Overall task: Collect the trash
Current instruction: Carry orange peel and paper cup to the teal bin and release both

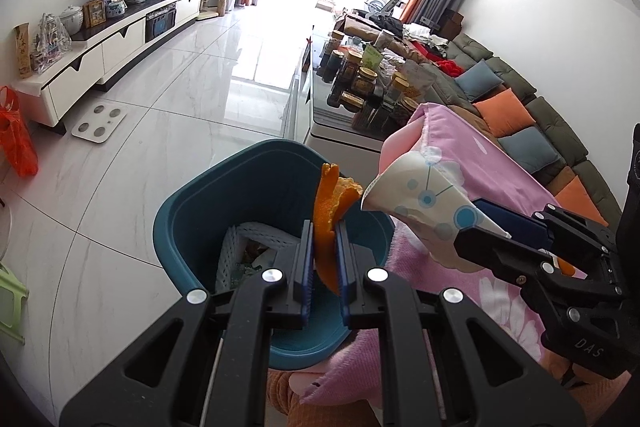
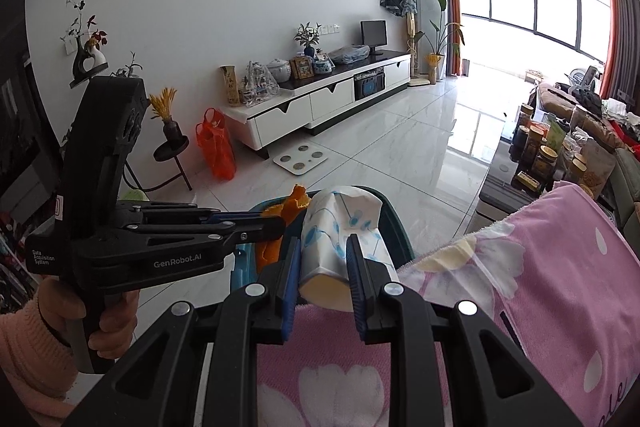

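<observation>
Both my grippers hold trash over the one teal plastic bin (image 1: 176, 227).
My left gripper (image 1: 323, 259) pinches one curled orange peel (image 1: 330, 203); my right gripper (image 2: 324, 267) clamps one crumpled paper cup (image 2: 340, 223).

A curled strip of orange peel (image 1: 329, 211) stands nearly upright, pinched at its lower part above the open teal bin (image 1: 188, 211). Just beside it, a crushed white paper cup (image 2: 340, 239) with blue dot-and-line print lies tilted, mouth forward, near the bin's rim. Crumpled white trash already lies inside the bin.
</observation>
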`<state>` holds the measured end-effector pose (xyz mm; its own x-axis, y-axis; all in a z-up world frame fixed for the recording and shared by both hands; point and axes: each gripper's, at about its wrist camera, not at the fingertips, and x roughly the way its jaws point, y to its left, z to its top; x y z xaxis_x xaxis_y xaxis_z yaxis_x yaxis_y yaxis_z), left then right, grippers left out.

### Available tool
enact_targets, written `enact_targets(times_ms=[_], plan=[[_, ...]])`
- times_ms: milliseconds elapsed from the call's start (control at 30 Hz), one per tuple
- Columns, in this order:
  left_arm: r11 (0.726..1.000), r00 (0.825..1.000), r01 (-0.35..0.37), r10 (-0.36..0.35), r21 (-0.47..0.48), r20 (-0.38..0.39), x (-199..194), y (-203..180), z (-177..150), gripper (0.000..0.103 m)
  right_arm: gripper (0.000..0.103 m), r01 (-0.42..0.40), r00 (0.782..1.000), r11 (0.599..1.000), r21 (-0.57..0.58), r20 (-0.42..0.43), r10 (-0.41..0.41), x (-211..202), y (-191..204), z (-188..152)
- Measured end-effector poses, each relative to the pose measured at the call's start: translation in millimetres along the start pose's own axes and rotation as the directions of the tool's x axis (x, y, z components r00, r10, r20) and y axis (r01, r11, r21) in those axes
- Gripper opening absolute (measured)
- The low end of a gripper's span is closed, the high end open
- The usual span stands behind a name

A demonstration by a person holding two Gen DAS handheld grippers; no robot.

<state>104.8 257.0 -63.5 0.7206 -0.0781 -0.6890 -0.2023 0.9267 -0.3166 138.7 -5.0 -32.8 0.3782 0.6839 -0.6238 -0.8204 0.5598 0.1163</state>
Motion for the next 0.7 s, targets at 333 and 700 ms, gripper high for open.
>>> enact_targets(times_ms=[333,700], plan=[[0.999,0.999,-0.029,0.028,-0.022,-0.034,24,12,1,0.011,0.021,-0.012,1.0,1.0,-0.018,-0.021,0.011,21,9,10],[0.997,0.996,-0.05,0.045,-0.058,-0.071,54,25,4,0.012,0.021,-0.024,0.999,1.0,-0.011,-0.048,0.024,51,12,22]])
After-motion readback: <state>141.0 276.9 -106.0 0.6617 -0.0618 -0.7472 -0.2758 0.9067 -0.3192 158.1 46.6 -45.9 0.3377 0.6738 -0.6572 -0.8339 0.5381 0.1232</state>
